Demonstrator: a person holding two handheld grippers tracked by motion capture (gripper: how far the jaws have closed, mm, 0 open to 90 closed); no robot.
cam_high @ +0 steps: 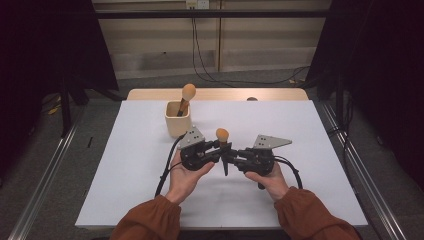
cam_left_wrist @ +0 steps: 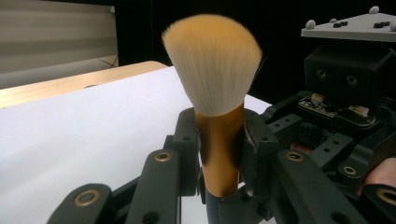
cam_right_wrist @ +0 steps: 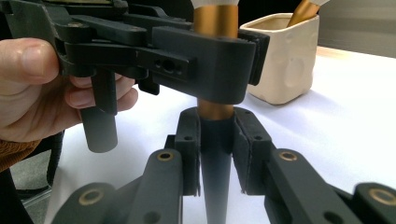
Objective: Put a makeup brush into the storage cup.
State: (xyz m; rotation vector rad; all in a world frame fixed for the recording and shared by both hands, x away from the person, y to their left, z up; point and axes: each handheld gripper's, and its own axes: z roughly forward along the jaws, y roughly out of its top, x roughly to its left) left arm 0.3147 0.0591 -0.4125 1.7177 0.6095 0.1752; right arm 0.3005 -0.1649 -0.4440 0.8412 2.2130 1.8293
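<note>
A: Makeup brush (cam_left_wrist: 212, 70), upright above the white table (cam_high: 125, 170): our left gripper (cam_left_wrist: 218, 144) has clamped its jaws on the gold ferrule.

B: Our right gripper (cam_right_wrist: 216, 154) pinches the dark handle below. A cream cup (cam_high: 178, 119) with another brush (cam_high: 187, 95) stands behind.

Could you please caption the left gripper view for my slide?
Left gripper clamps the makeup brush upright by its gold ferrule.

White table (cam_high: 150, 165) stood on grey floor (cam_high: 60, 165); dark curtains (cam_high: 45, 50) flanked a pale back wall (cam_high: 260, 35), cables (cam_high: 210, 75) trailing, possibly from a socket
</note>
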